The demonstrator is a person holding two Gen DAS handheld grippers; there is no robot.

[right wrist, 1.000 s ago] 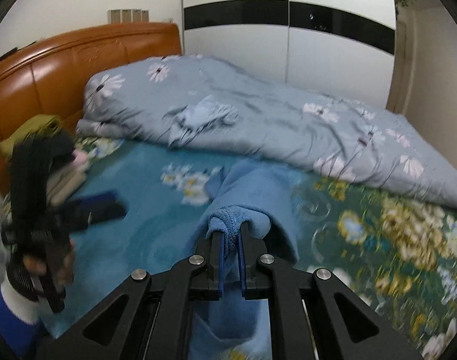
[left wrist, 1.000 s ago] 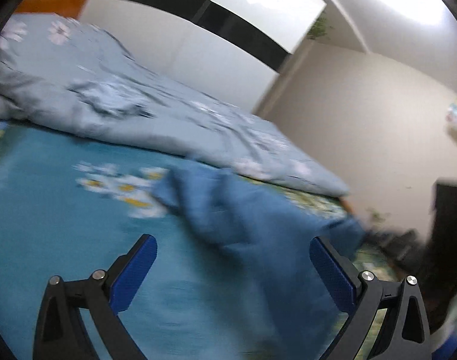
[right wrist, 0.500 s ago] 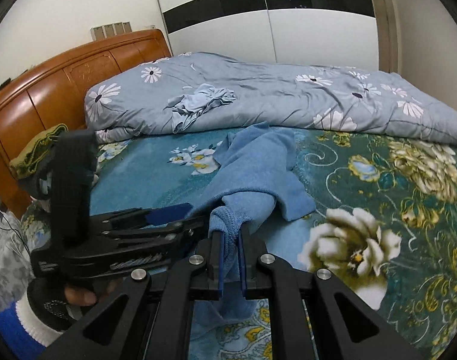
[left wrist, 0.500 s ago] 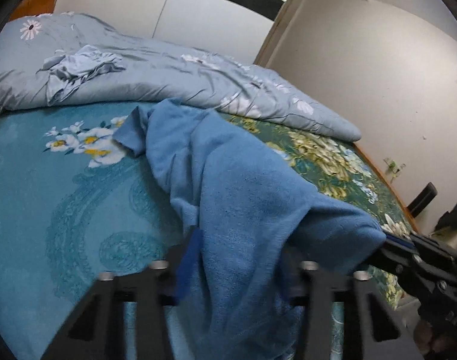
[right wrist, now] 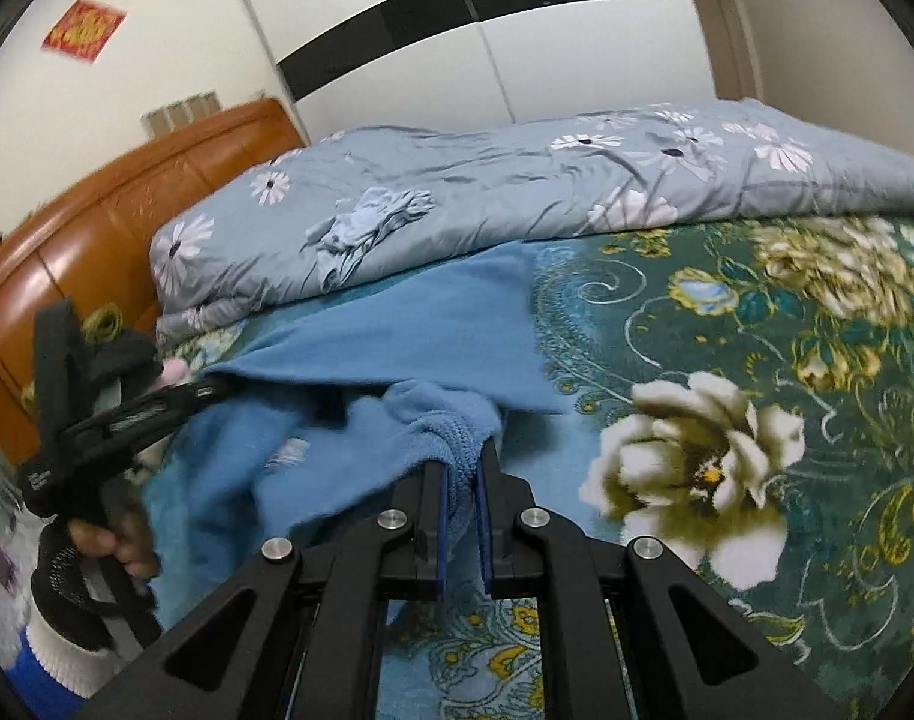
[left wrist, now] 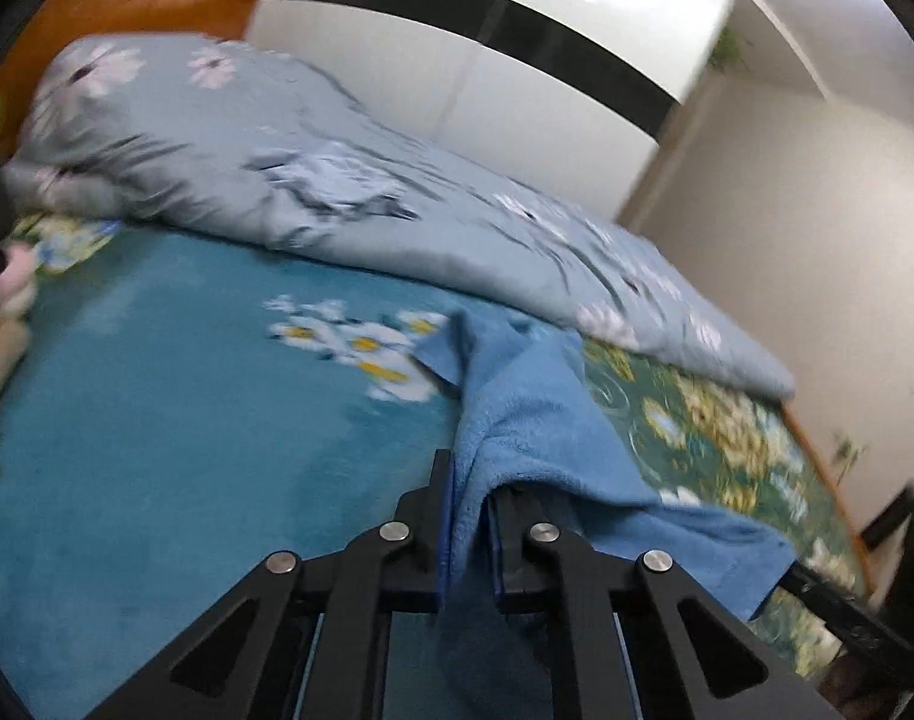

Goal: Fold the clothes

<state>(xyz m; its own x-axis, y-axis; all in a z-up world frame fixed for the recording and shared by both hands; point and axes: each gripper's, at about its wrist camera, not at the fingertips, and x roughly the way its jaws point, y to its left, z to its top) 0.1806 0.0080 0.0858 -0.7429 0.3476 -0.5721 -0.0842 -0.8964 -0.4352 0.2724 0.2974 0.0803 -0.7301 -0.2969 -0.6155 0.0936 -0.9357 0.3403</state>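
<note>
A blue fleece garment point(left wrist: 535, 420) lies stretched over the teal floral bedspread point(left wrist: 157, 420). My left gripper point(left wrist: 466, 492) is shut on one edge of it, with cloth bunched between the fingers. My right gripper point(right wrist: 460, 468) is shut on another edge of the same garment point(right wrist: 397, 336). The cloth spans between the two grippers. The left gripper point(right wrist: 217, 387) and its gloved hand also show at the left of the right wrist view. The garment's far end rests near the quilt.
A rumpled grey-blue floral quilt point(right wrist: 517, 198) lies along the far side of the bed. A wooden headboard point(right wrist: 97, 228) stands at the left, a white wardrobe point(right wrist: 517, 60) behind. Folded items point(left wrist: 7, 300) sit by the headboard.
My left gripper closed on the garment's edge and pulled it leftwards. The cloth now spreads wider between the two grippers. My right gripper kept its hold.
</note>
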